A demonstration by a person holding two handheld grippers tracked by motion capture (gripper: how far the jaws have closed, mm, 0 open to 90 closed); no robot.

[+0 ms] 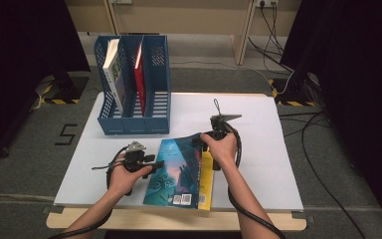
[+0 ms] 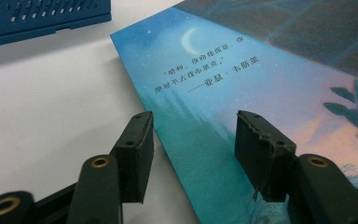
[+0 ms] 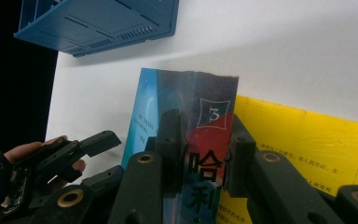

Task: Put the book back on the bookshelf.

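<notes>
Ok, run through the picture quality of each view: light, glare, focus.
High view: even light on the white table, black curtains at both sides, a little soft all over. Left gripper view: the book cover's small print reads sharply, the far cover blurs, the left claw is dim. Right gripper view: the book spine carries a pale sheen, the table is bright, the left edge is black.

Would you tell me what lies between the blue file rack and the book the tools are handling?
Only bare white table separates rack and book, seen in the high view.

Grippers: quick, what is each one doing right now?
Left gripper: open, jaws astride the book's edge, not clamped.
Right gripper: shut on the book's spine.
</notes>
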